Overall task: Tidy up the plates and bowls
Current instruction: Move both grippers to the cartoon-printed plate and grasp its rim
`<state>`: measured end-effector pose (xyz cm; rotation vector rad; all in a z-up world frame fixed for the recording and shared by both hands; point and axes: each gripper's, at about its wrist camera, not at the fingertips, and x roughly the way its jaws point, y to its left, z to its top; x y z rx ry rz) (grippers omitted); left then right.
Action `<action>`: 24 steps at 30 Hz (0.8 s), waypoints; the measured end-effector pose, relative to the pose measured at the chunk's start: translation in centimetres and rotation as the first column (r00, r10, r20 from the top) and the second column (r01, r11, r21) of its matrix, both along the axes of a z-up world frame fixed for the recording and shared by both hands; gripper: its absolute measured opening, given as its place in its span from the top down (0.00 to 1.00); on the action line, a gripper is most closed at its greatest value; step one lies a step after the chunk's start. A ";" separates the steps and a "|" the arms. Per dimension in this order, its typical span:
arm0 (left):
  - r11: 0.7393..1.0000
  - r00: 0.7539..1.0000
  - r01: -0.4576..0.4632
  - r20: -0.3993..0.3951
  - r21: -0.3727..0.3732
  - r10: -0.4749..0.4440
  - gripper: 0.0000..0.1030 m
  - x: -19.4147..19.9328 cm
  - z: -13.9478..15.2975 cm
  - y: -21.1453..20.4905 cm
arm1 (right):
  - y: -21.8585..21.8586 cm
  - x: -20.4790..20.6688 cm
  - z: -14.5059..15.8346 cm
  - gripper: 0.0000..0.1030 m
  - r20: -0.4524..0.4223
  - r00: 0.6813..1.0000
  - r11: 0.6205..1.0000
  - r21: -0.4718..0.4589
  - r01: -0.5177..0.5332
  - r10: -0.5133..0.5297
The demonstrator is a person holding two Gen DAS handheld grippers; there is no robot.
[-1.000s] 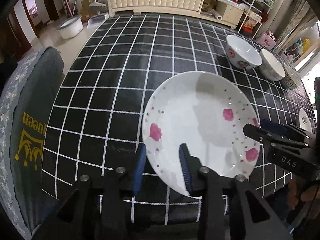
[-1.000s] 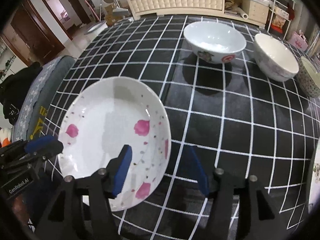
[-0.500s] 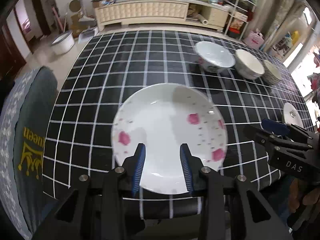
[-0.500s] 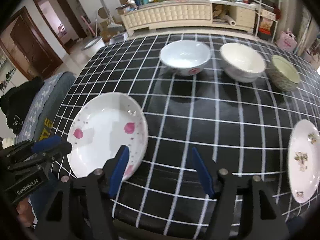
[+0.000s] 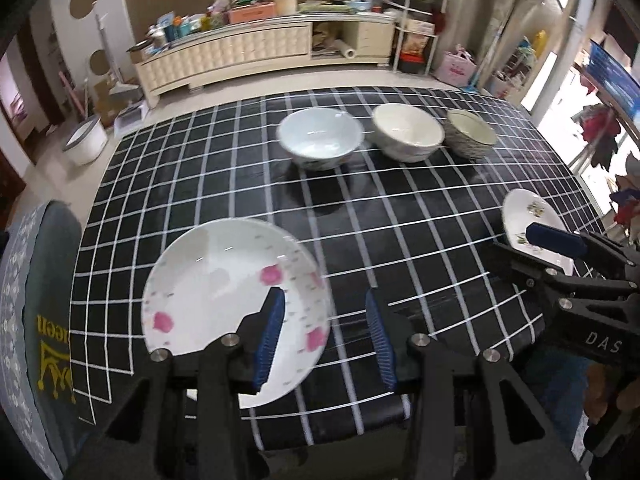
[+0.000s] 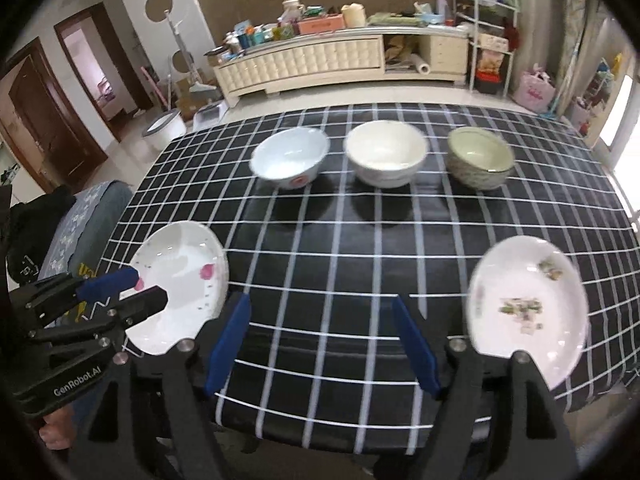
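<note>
A white plate with pink flowers (image 5: pixel 224 292) (image 6: pixel 180 276) lies flat on the black checked tablecloth (image 5: pixel 400 220) at the near left corner. My left gripper (image 5: pixel 326 340) hovers above its right rim; its jaws are opening and grip nothing. My right gripper (image 6: pixel 322 344) is over bare cloth beside it, its jaws opening with nothing between them. A second plate with a green pattern (image 6: pixel 528 304) (image 5: pixel 524 216) lies near right. Three bowls stand in a row at the back: a white one with red print (image 6: pixel 290 158), a cream one (image 6: pixel 384 152) and a green one (image 6: pixel 480 156).
A chair with a grey cover (image 5: pixel 40 320) stands against the table's left side. Beyond the far edge are a long cream cabinet (image 5: pixel 240 52) with clutter on top and a white basin (image 5: pixel 86 144) on the floor. The table's near edge runs just under both grippers.
Both grippers have pulled back and up from the pink-flowered plate, which stays on the table. Both pairs of jaws stand wider. The bowls and the second plate have come into view.
</note>
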<state>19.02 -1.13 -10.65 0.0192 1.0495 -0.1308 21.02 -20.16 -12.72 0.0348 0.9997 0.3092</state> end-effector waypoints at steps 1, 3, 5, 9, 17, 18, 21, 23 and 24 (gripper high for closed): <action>1.000 1.000 0.008 -0.002 0.000 -0.008 0.58 0.1 0.1 -0.7 | -0.6 0.0 0.2 0.24 0.004 1.000 1.000 -0.004 0.009 -0.009; 1.000 1.000 0.017 -0.001 -0.010 -0.017 0.52 0.4 0.3 -2.0 | -2.0 -0.2 0.4 0.23 0.010 1.000 1.000 -0.008 0.021 -0.021; 0.999 1.000 0.028 0.004 -0.016 -0.028 0.52 0.7 0.5 -3.2 | -3.3 -0.3 0.6 0.21 0.017 0.999 0.999 -0.012 0.039 -0.039; 0.999 0.999 0.050 -0.002 -0.003 -0.050 0.52 1.4 0.6 -6.0 | -5.9 -0.5 0.6 0.19 0.021 0.998 0.998 -0.014 0.067 -0.066; 0.991 0.991 0.132 -0.016 -0.018 -0.133 0.52 2.4 0.3 -11.2 | -10.4 0.1 -0.3 0.19 -0.009 0.992 0.992 -0.039 0.122 -0.123; 0.990 0.990 0.141 -0.018 -0.018 -0.141 0.52 2.7 0.1 -11.9 | -10.8 0.0 -0.5 0.19 -0.011 0.992 0.991 -0.042 0.128 -0.129; 0.987 0.986 0.162 -0.026 -0.016 -0.163 0.52 3.3 -0.3 -13.7 | -12.7 0.3 -0.8 0.19 -0.021 0.988 0.987 -0.049 0.153 -0.154; 0.984 0.984 0.176 -0.035 -0.015 -0.177 0.52 3.8 -0.6 -14.7 | -13.9 0.5 -1.1 0.19 -0.026 0.985 0.984 -0.055 0.169 -0.171; 0.982 0.981 0.187 -0.041 -0.014 -0.187 0.52 4.0 -0.9 -15.3 | -14.4 0.6 -1.2 0.19 -0.027 0.983 0.982 -0.059 0.177 -0.179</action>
